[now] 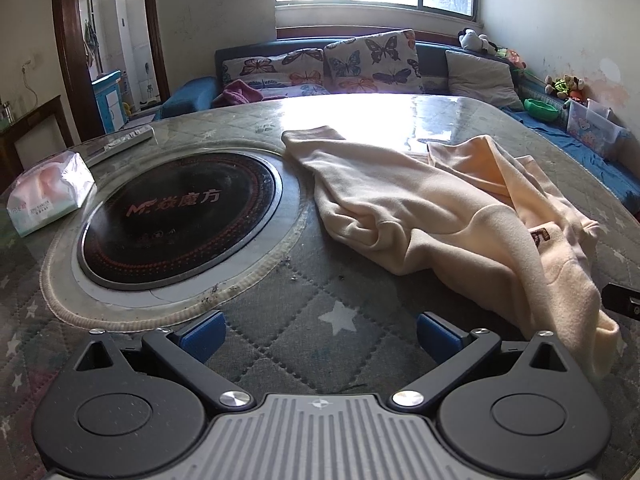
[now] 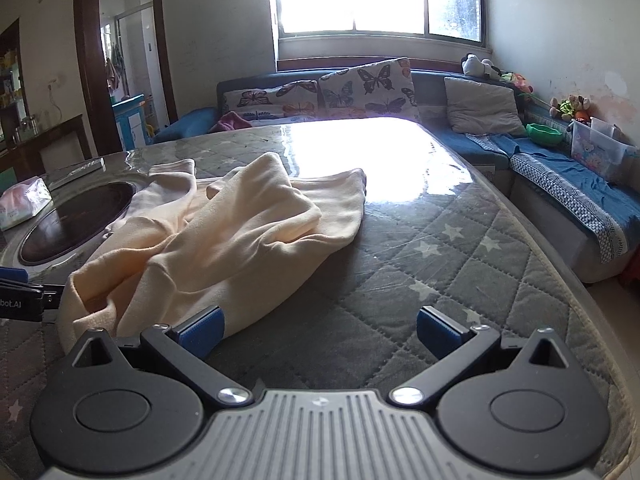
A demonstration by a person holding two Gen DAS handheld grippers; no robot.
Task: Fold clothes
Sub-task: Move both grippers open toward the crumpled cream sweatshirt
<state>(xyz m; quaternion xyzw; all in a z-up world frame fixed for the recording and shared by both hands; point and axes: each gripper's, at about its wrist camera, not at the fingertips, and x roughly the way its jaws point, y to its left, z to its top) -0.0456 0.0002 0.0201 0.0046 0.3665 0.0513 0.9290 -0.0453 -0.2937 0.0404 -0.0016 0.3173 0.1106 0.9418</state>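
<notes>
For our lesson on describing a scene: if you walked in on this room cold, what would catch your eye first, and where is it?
First, the crumpled cream garment sprawled unfolded across the quilted, star-patterned table. Next, the round black cooktop sunk into the table beside the garment, with a tissue pack on its far side. Both sets of tongs, left and right, hover open in the foreground, holding nothing.

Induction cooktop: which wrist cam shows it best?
Left wrist: the induction cooktop sits whole and near, its red logo readable. Right wrist catches only a dark sliver of it at the left edge, partly behind the cream garment.
</notes>
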